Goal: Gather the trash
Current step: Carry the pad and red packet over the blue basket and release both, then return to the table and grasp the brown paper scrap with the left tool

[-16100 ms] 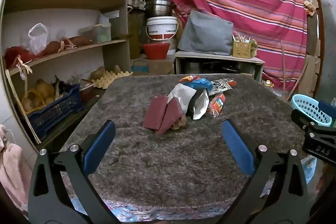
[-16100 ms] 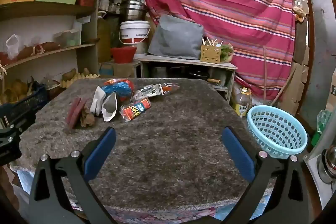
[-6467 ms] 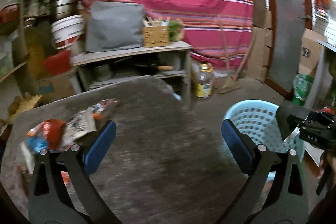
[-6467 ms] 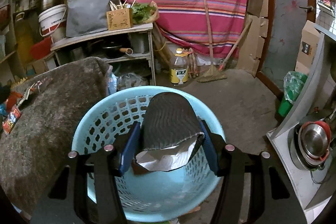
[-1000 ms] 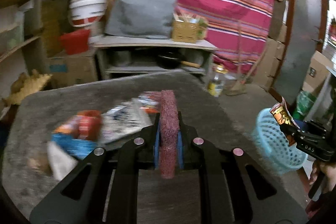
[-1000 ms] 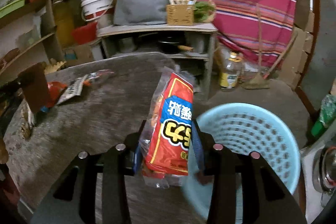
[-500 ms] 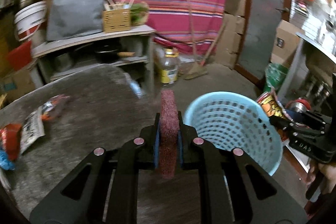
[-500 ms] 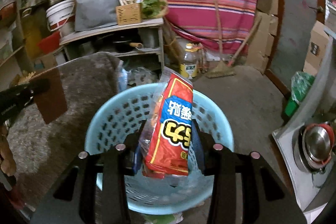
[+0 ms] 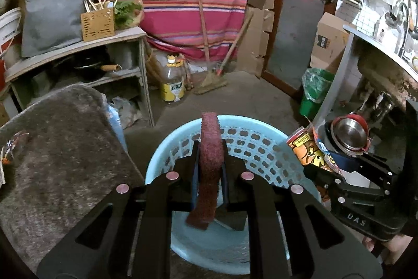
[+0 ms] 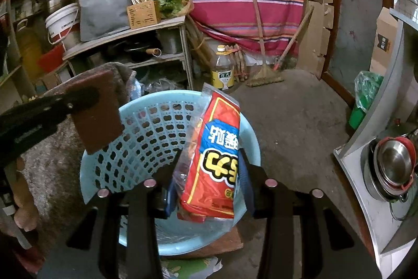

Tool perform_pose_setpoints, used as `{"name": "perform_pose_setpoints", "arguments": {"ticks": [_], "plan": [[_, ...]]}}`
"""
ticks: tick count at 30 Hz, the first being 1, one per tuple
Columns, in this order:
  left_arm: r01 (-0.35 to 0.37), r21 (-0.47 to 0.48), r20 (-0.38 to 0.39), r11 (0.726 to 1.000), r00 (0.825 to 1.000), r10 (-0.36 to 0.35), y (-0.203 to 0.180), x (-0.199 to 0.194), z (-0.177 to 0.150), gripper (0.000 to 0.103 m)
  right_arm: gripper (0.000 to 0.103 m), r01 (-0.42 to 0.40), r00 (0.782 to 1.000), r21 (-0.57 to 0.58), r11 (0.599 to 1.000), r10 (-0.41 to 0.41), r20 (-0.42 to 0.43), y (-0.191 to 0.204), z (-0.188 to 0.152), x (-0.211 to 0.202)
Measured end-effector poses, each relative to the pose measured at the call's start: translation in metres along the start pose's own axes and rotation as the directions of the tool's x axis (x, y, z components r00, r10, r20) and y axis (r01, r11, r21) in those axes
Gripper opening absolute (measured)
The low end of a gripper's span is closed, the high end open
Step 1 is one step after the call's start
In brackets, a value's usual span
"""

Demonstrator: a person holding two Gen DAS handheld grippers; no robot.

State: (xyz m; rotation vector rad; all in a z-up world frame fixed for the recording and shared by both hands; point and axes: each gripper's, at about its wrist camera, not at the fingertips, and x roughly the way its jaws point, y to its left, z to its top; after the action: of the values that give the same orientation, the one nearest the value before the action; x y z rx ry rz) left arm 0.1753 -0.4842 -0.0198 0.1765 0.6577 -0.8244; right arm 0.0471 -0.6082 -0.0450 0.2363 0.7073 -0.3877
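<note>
left gripper [image 9: 210,171] clamps maroon scouring pad [image 9: 209,164] on edge, over blue basket [image 9: 263,148] off the desk's [image 9: 65,148] corner | right gripper [image 10: 209,182] pinches red snack wrapper [image 10: 214,158] above same basket [image 10: 146,137] | both seem poised for release

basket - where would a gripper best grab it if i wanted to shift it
Take the basket by its rim, from above, one finger inside the wall and one outside. The wall is thin and upright, so it fits a pinch; the round body is too wide. Both are full now: the left gripper holds the pad, the right gripper the bag.
</note>
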Motion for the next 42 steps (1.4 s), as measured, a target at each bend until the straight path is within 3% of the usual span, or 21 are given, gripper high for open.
{"name": "perform_pose_setpoints", "arguments": {"ticks": [2,4,9,13,20,22,24,26,28,33,42], "plan": [[-0.008,0.002,0.002,1.000,1.000,0.008,0.002,-0.002,-0.001,0.022,0.040,-0.001,1.000,0.001,1.000,0.001,-0.007,0.000,0.000,0.002],[-0.017,-0.006,0.009,1.000,1.000,0.017,0.006,-0.006,-0.002,0.047,0.040,-0.001,1.000,-0.005,1.000,0.001,-0.013,0.003,0.000,0.004],[-0.071,-0.017,0.037,0.997,0.997,0.072,0.019,-0.026,-0.006,0.060,0.040,0.001,1.000,-0.021,1.000,-0.001,-0.017,0.010,0.001,0.009],[-0.169,-0.032,0.091,0.985,0.981,0.172,0.037,-0.052,-0.014,0.085,0.040,-0.007,1.000,-0.036,0.999,0.006,-0.023,0.022,0.000,0.015],[-0.244,-0.092,0.105,0.965,0.962,0.253,0.076,-0.086,-0.021,0.095,0.042,0.000,1.000,-0.068,0.998,-0.001,-0.012,0.047,0.007,0.025],[-0.263,-0.108,0.113,0.959,0.955,0.274,0.088,-0.099,-0.024,0.098,0.065,0.010,1.000,-0.067,0.998,-0.011,-0.009,0.052,0.010,0.028],[-0.278,-0.117,0.117,0.953,0.950,0.291,0.098,-0.110,-0.028,0.098,0.081,0.028,1.000,-0.066,0.997,-0.028,0.005,0.056,0.013,0.028],[-0.293,-0.131,0.119,0.947,0.944,0.308,0.110,-0.120,-0.032,0.098,0.083,0.028,1.000,-0.061,0.998,-0.028,0.011,0.060,0.016,0.029],[-0.311,-0.148,0.122,0.939,0.936,0.329,0.125,-0.132,-0.036,0.098,0.091,0.033,0.999,-0.053,0.998,-0.033,0.011,0.063,0.017,0.030],[-0.360,-0.181,0.137,0.915,0.912,0.386,0.159,-0.165,-0.049,0.098,0.093,0.031,0.999,-0.034,0.999,-0.030,0.024,0.085,0.022,0.025],[-0.456,-0.246,0.112,0.855,0.863,0.493,0.240,-0.223,-0.081,0.098,0.096,-0.061,0.993,-0.107,0.992,0.072,0.094,0.182,0.020,0.002]]}}
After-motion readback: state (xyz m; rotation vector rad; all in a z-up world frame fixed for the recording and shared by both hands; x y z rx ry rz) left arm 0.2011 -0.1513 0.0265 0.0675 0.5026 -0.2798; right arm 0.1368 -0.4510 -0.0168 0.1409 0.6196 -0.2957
